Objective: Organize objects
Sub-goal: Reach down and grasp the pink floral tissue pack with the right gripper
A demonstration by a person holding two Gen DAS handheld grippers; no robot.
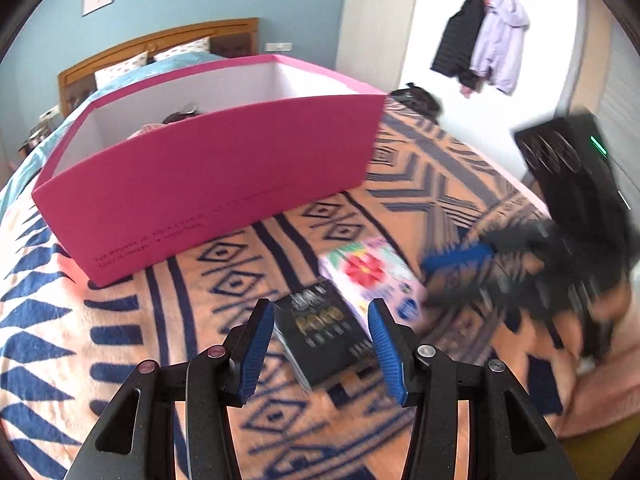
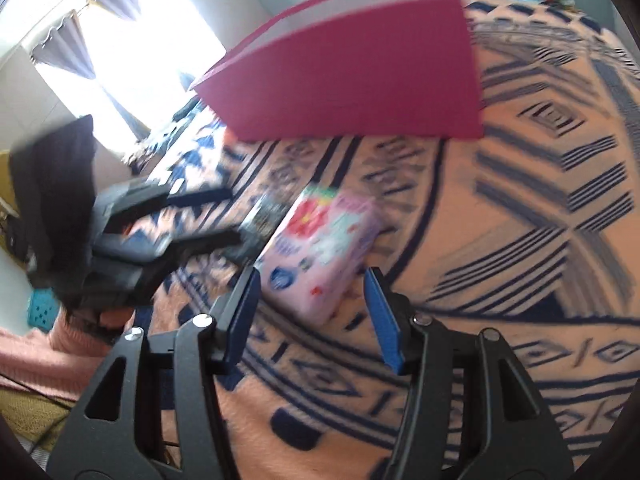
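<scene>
A black packet (image 1: 324, 330) with gold lettering lies on the patterned blanket, and my left gripper (image 1: 320, 344) is open with its blue pads on either side of it. A pink flowered packet (image 1: 372, 276) lies just behind it to the right. In the right wrist view my right gripper (image 2: 312, 312) is open around the near end of the pink packet (image 2: 320, 248), and the black packet (image 2: 262, 220) lies to its left. A pink open box (image 1: 208, 176) stands further back on the bed, with a few items inside; it also shows in the right wrist view (image 2: 352, 72).
The orange and blue blanket (image 1: 160, 320) covers the bed. The right gripper (image 1: 520, 272) shows blurred at the right of the left wrist view; the left gripper (image 2: 132, 240) shows at the left of the right wrist view. Coats (image 1: 484, 40) hang on the far wall.
</scene>
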